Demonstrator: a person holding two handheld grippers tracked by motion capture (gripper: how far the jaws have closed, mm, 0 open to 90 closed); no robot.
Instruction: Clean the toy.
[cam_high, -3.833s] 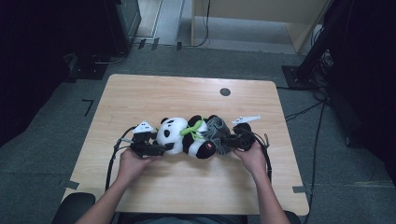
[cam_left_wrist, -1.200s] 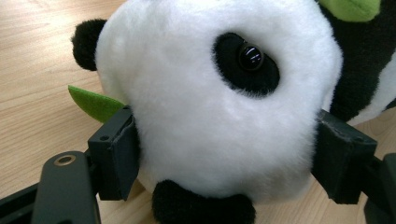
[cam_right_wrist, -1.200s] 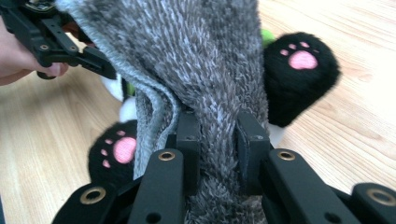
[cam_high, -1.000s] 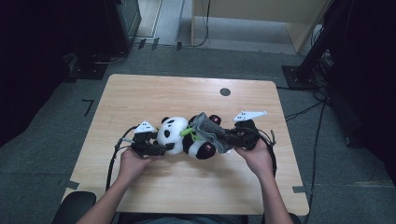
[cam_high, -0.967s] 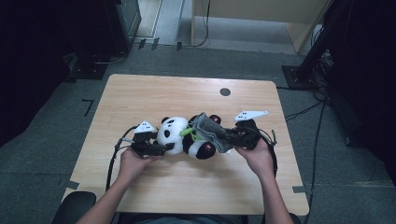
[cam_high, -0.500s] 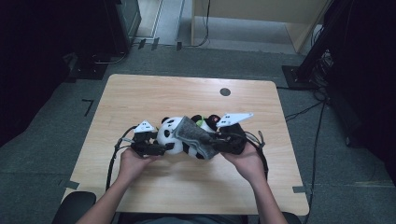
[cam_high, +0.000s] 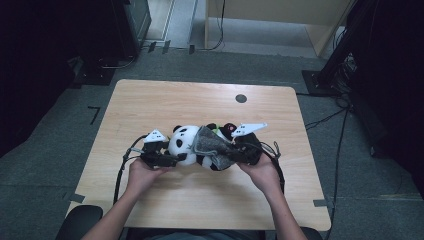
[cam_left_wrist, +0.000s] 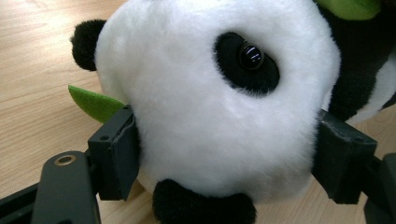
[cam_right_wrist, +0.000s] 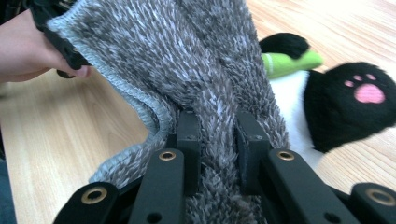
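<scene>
Left gripper (cam_high: 176, 159), at 9 o'clock of the toy: jaws clamped on either side of the white head of the black-and-white plush panda (cam_high: 187, 145), which lies on its side near the centre of the light wooden table (cam_high: 150, 100). Grey fuzzy knitted cloth (cam_high: 212, 145) draped over the panda's body, at 3 o'clock of the head. Right gripper (cam_high: 235, 155): jaws narrow, pinching a fold of this cloth. Pink-padded black paw (cam_right_wrist: 364, 95) at 2 o'clock of the right jaws.

The table (cam_high: 150, 105) is seen from high above, looking forward and down. The toy panda (cam_left_wrist: 210, 107) is seen very close in the left gripper view. The panda (cam_right_wrist: 336, 102) is shared with the right gripper view.
</scene>
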